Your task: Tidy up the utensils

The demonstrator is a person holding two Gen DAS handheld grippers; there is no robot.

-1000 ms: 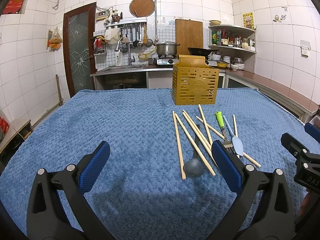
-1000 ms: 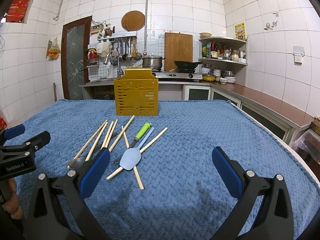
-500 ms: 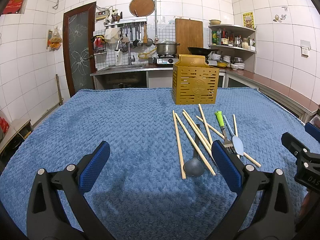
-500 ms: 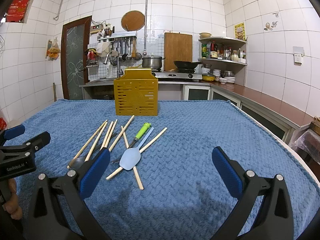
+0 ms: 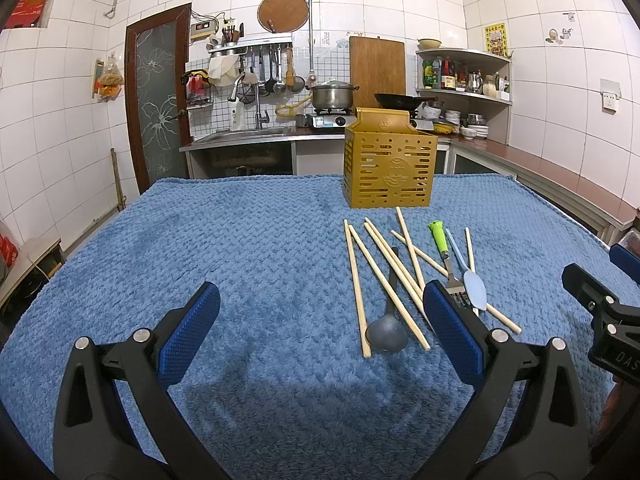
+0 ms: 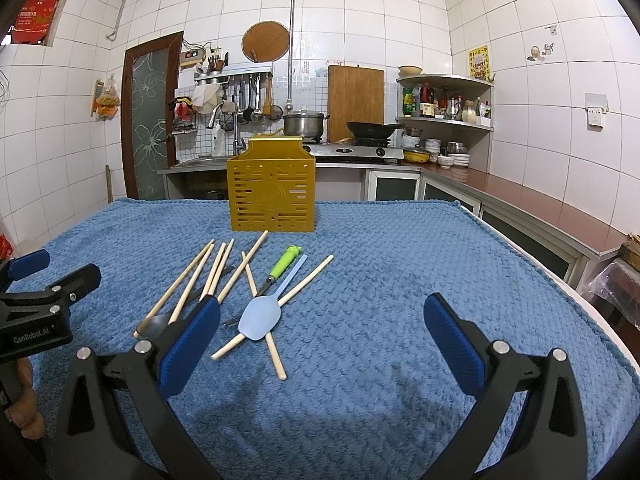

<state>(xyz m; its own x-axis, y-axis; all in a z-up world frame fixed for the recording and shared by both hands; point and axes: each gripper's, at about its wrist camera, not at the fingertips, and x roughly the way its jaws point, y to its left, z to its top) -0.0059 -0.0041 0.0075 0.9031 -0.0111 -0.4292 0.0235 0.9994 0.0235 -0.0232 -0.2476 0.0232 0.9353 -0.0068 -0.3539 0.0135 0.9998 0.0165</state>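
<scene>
Blue cloth bears yellow holder, chopsticks lying outside.

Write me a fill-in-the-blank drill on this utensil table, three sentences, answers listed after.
1. The fork has a ____ handle.
2. The perforated utensil holder standing behind the chopsticks is ____ in colour.
3. Both the left gripper and the right gripper are ____, with nothing between their fingers.

Missing words: green; yellow; open
</scene>
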